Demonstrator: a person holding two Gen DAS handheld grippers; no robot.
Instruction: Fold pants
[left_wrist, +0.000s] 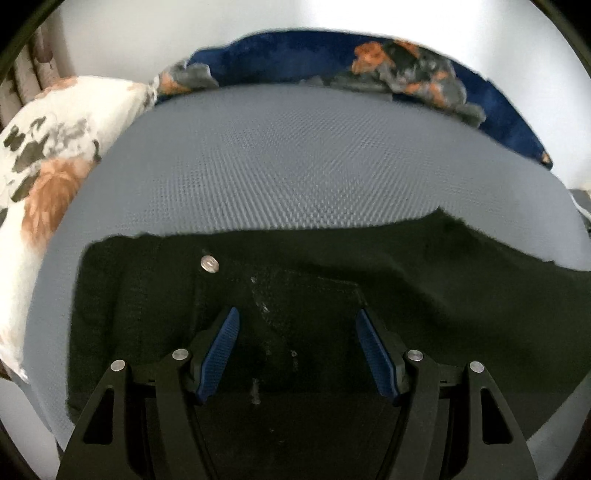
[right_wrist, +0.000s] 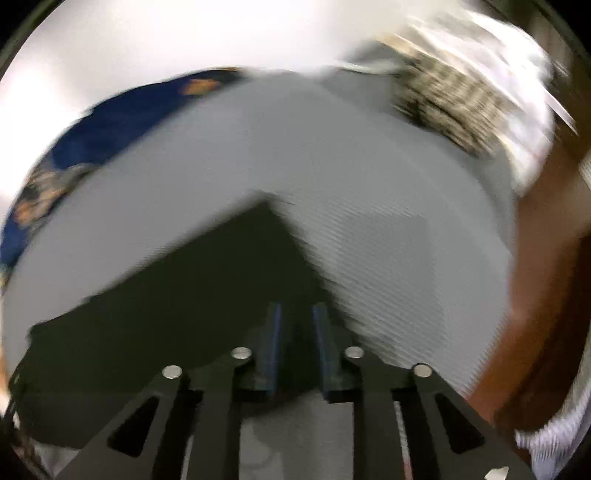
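Note:
Dark pants (left_wrist: 332, 273) lie flat on a grey textured bed surface (left_wrist: 288, 162). A silver waist button (left_wrist: 209, 264) shows near their left end. My left gripper (left_wrist: 297, 314) is open, its blue pads wide apart just above the pants near the waist. In the blurred right wrist view, my right gripper (right_wrist: 297, 310) has its pads close together with dark pants fabric (right_wrist: 207, 280) between them, at a corner of the pants.
A white floral pillow (left_wrist: 48, 158) lies at the left. A dark blue floral blanket (left_wrist: 369, 62) runs along the far edge and shows in the right wrist view (right_wrist: 88, 122). A patterned cloth (right_wrist: 450, 107) lies at the far right by a brown wooden edge (right_wrist: 543, 295).

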